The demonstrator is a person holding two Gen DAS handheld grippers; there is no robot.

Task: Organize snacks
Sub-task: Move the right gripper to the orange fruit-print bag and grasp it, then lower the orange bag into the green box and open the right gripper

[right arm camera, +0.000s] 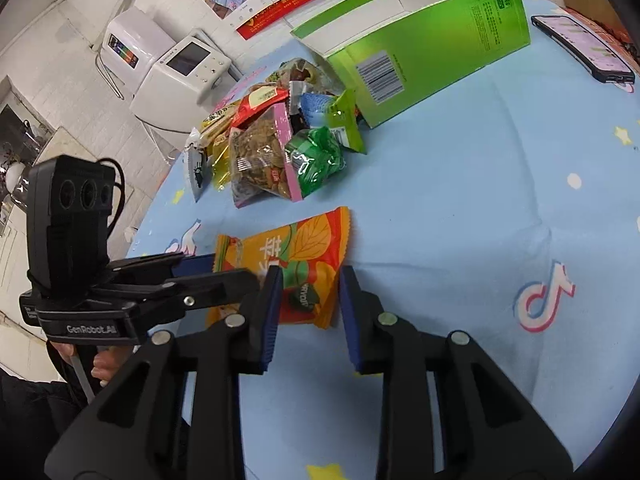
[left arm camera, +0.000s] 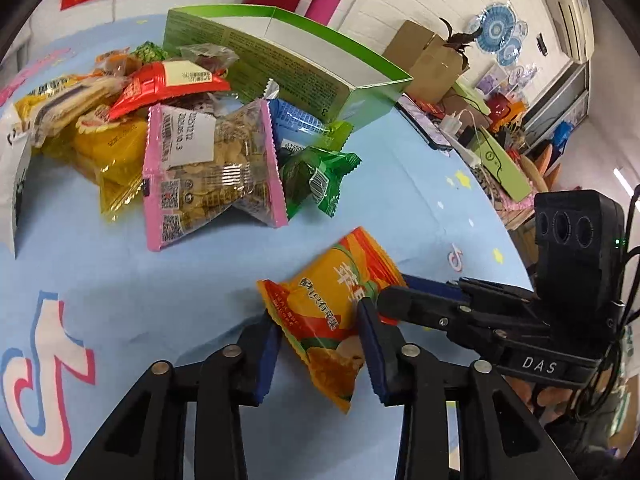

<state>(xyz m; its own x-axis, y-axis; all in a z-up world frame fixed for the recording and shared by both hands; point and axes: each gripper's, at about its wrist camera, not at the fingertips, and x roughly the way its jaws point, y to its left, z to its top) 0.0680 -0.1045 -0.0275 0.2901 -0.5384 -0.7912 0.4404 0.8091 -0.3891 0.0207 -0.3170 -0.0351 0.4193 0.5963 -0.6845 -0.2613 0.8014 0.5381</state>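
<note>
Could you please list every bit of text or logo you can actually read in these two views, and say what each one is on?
"DAS": right gripper body.
"GenRobot.AI": left gripper body.
TikTok note logos, no words: blue tablecloth.
Date digits, too blurred to quote: white sticker on the pink-edged snack bag.
Chinese characters, unclear: orange snack packet.
Fine print, unreadable: green box.

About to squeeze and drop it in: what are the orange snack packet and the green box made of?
Orange snack packet: looks like thin glossy plastic film, with crimped serrated end seals and highlights. Green box: seems to be printed paperboard with a semi-gloss coat, plain white inside, folded flat panels.
</note>
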